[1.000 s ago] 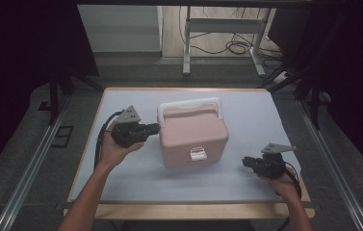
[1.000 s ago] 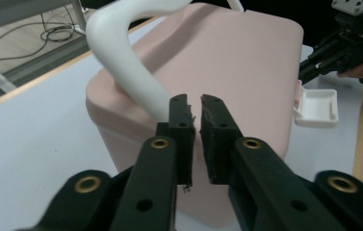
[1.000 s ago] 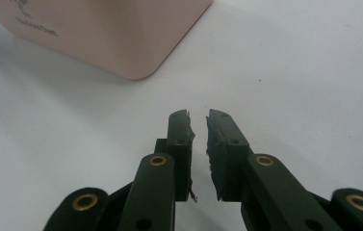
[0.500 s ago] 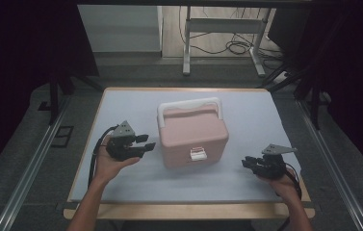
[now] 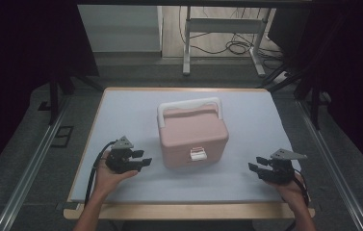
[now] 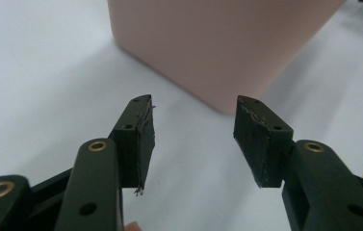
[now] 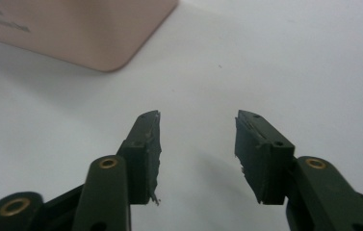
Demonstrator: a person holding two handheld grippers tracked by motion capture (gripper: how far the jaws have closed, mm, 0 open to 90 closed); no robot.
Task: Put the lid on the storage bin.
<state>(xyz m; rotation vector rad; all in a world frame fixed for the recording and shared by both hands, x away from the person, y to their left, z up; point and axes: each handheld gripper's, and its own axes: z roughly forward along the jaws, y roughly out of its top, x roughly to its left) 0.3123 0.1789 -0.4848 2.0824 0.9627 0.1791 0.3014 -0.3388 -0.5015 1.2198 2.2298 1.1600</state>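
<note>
1. High view: a pink cooler box (image 5: 193,137) stands upright near the middle of the white table mat (image 5: 121,110), lid down, with a white latch (image 5: 198,154) on the side facing the person and a white carry handle (image 5: 188,106) folded back along the far edge of the lid. The left gripper (image 5: 143,161) lies just beside the box's left front corner without touching it; the right gripper (image 5: 256,166) sits well apart to the right. Both have just been opening their jaws, and nothing lies between either pair.

2. Judged from this view, the box looks like rigid moulded plastic: stiff, smooth and likely slippery on its flat walls, and too wide for either pair of jaws to span. Its weight cannot be told, since the contents are hidden. The handle bar or the small latch tab are the parts slim enough to pinch.

3. Left gripper view: the jaws stand wide with bare mat between them, and the box's rounded lower corner (image 6: 222,72) looms close ahead. This shows how near and how low the left gripper is, which the high view leaves vague; the handle and latch lie beyond its edges.

4. Right gripper view: the jaws are parted and empty, and the box's corner (image 7: 102,43) sits farther off at upper left, with faint embossed lettering on the wall that the other views miss.
</note>
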